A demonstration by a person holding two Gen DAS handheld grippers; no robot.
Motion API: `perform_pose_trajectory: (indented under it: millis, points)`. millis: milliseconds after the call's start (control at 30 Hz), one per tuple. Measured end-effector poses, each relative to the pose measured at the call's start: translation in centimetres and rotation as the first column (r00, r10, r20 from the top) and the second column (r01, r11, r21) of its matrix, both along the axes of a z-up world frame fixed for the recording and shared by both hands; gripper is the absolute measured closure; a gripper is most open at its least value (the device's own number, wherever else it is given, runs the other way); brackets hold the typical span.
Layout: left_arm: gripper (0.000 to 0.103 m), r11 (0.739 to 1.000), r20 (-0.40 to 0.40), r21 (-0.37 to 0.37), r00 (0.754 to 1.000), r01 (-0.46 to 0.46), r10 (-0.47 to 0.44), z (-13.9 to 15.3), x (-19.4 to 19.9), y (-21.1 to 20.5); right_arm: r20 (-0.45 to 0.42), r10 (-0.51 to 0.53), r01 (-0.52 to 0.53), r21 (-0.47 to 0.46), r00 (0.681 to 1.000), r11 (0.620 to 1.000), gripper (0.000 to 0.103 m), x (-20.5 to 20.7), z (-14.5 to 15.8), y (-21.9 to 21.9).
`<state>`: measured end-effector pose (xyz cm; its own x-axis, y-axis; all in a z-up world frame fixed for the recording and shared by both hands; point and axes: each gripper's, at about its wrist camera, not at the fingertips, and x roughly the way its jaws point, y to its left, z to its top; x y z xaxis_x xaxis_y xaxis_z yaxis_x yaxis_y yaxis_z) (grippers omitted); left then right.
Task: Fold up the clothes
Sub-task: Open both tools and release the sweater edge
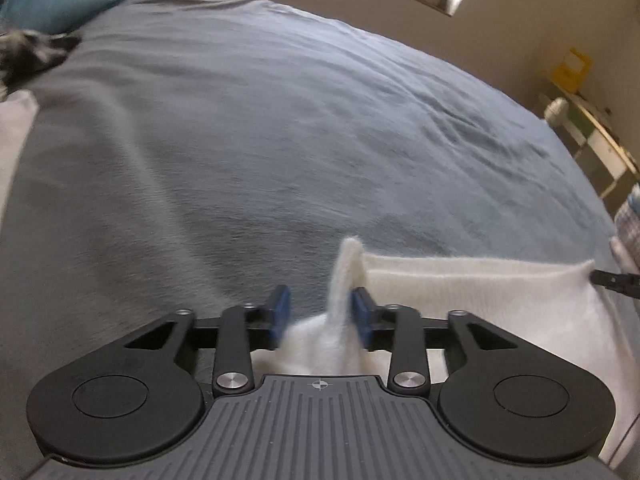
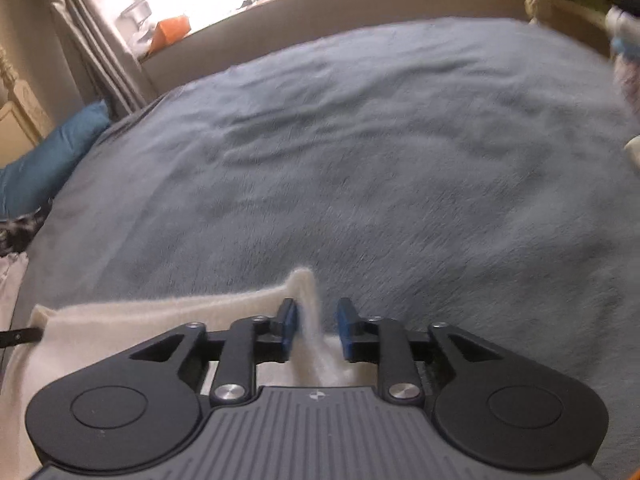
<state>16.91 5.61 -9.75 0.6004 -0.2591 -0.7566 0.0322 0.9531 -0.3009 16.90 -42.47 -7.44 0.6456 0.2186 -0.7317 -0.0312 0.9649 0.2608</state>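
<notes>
— What colours here?
— A white, fuzzy garment [image 1: 472, 292] on a plain grey-blue bedspread [image 1: 280, 140]. Black grippers, left [image 1: 320, 314] and right [image 2: 317, 328], with blue finger pads [image 1: 361, 312].
— And the edges?
— A teal pillow [image 2: 52, 156], a black-and-white patterned cloth [image 1: 28, 54], an orange box [image 2: 172, 28] on the sill.

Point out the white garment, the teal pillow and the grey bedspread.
white garment [image 1: 472, 292]: left wrist view, the flat stretch right of the jaws.
teal pillow [image 2: 48, 160]: right wrist view, middle of the cushion at the left edge.
grey bedspread [image 1: 280, 120]: left wrist view, bare middle.
</notes>
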Motion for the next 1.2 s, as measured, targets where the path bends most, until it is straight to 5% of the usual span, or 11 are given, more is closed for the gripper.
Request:
perform_pose_trajectory:
  millis: [133, 267, 500, 700, 767, 967, 1033, 1200]
  points:
    - [0.064, 1.0, -0.005, -0.027, 1.0, 0.011, -0.011, 1.9, -2.7, 0.3, 0.05, 0.211, -0.209, -0.039, 0.976, 0.977, 0.075, -0.6, 1.9, 4.6]
    - [0.059, 0.999, -0.018, 0.019, 0.999, 0.031, -0.031, 1.8, -5.8, -0.6, 0.088, 0.44, -0.433, -0.083, 0.894, 0.897, 0.074, -1.1, 3.8, 9.9]
    - [0.059, 0.993, -0.044, 0.113, 0.998, 0.04, -0.035, 0.7, -11.0, -1.9, 0.058, 0.767, -0.728, -0.279, 0.639, 0.627, 0.074, -0.4, 2.6, 22.1]
    - [0.058, 0.999, -0.08, -0.015, 0.996, -0.03, 0.029, -0.2, -11.2, 0.3, -0.06, 0.861, -0.807, -0.386, 0.505, 0.446, 0.075, 0.5, 0.0, 28.0]
    - [0.058, 0.999, -0.078, -0.028, 0.996, -0.033, 0.03, -0.3, -11.5, 0.5, -0.088, 0.869, -0.812, -0.412, 0.486, 0.412, 0.075, 0.8, -0.6, 29.1]
    - [0.058, 1.0, -0.041, 0.003, 0.999, -0.004, 0.004, -0.2, -11.9, 0.2, -0.14, 0.867, -0.827, -0.402, 0.479, 0.392, 0.076, 1.5, -1.2, 30.0]
    - [0.058, 1.0, -0.028, 0.024, 1.0, 0.012, -0.011, -0.1, -11.9, -0.1, -0.151, 0.87, -0.832, -0.405, 0.47, 0.379, 0.093, 1.2, -1.4, 30.2]
    - [0.058, 0.998, 0.002, 0.055, 1.0, 0.027, -0.027, 0.3, -11.9, -0.4, -0.095, 0.88, -0.792, -0.488, 0.465, 0.366, 0.101, -0.4, -0.7, 30.8]
